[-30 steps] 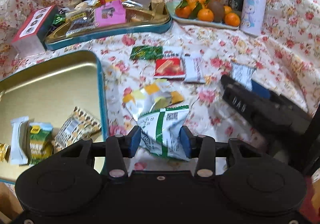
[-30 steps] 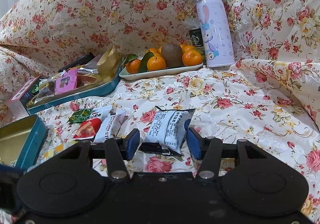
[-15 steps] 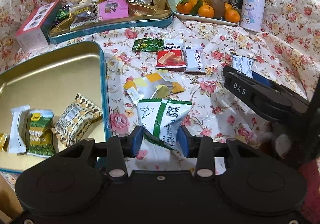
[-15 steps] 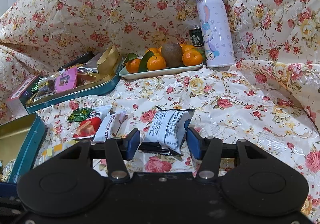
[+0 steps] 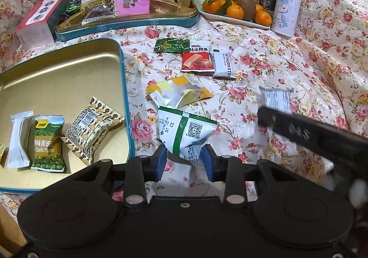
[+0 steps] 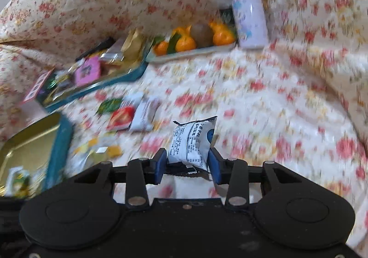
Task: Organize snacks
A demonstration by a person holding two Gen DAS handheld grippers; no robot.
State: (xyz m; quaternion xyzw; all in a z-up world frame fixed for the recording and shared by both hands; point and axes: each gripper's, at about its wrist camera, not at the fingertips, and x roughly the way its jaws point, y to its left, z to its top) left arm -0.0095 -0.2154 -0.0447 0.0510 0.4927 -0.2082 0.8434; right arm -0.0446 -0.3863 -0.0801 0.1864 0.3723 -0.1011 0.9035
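A green-and-white snack packet [image 5: 186, 129] lies on the flowered cloth with its near end between the pads of my left gripper [image 5: 182, 163]. Those jaws are closing, and a small gap still shows at the left pad. Just left of it stands the open gold tin [image 5: 69, 69], which holds a white bar [image 5: 19, 138], a green garlic packet [image 5: 48, 140] and a brown patterned packet [image 5: 92, 129]. My right gripper [image 6: 187, 163] is closing on a white printed packet [image 6: 193, 140]. The packet stays sharp between the pads and is raised off the cloth while the background blurs.
A yellow-silver packet [image 5: 179, 94], a green one [image 5: 171, 45], a red one [image 5: 196, 60] and a white one [image 5: 224, 64] lie loose on the cloth. Behind are a second tin [image 5: 128, 25] full of snacks, a fruit plate [image 5: 230, 19], a lilac bottle [image 5: 287, 2] and a box [image 5: 39, 18].
The left jaws have narrowed around the green-and-white packet. The right jaws have drawn in onto the white packet and lifted it off the cloth, and that view has tilted.
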